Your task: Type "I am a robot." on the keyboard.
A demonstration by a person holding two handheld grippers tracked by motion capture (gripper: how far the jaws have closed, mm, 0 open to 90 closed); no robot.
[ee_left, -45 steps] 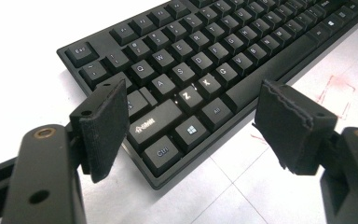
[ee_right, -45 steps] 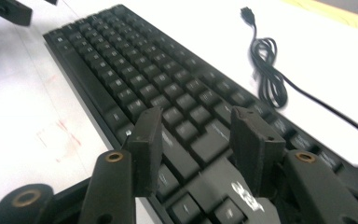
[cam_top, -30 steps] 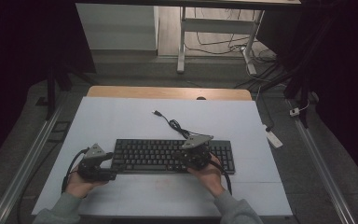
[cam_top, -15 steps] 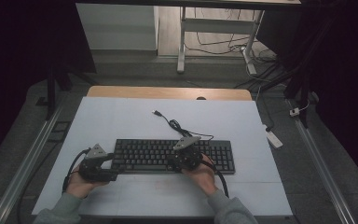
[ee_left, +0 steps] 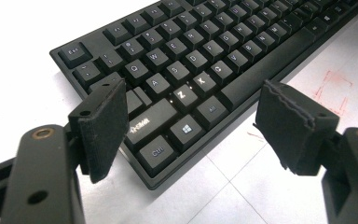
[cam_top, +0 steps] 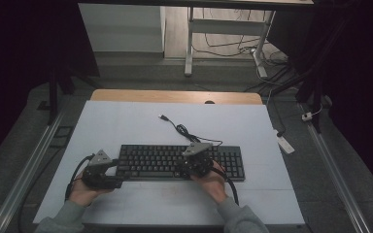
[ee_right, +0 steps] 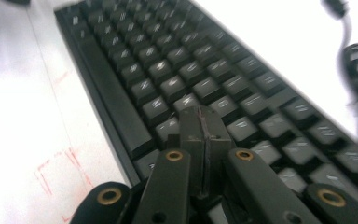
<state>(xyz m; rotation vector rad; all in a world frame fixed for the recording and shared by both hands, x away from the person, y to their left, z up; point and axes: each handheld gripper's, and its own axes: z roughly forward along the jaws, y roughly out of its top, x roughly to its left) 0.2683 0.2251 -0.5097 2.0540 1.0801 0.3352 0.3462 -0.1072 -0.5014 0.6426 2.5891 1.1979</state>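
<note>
Black keyboard (cam_top: 180, 161) lies flat on the white desk (cam_top: 126, 126), long edge across the person's front, its cable (cam_top: 182, 130) curling off the far edge. Left hand-held gripper (cam_top: 108, 171) sits at the keyboard's left end; in the left gripper view its pads stand wide apart with nothing between them, the Ctrl corner of the keyboard (ee_left: 186, 79) directly ahead and just below the gap, one pad over the left edge keys, the other over bare desk (ee_left: 242, 186) on the near side. Its position matches the earlier frames. Right hand-held gripper (cam_top: 194, 164) hovers over the right-centre keys; in the right gripper view its pads (ee_right: 200, 130) look pressed together, only a thin seam between them, holding nothing, tip just above a key row of the keyboard (ee_right: 168, 70). Whether the tip touches a key I cannot tell. Its jaws have just been opening slightly. Compared with a second ago, this gripper sits a little further left along the keyboard, the hand (cam_top: 213, 179) behind it over the near edge. Red pen marks (ee_right: 56, 172) show on the desk to the gripper's left.
</note>
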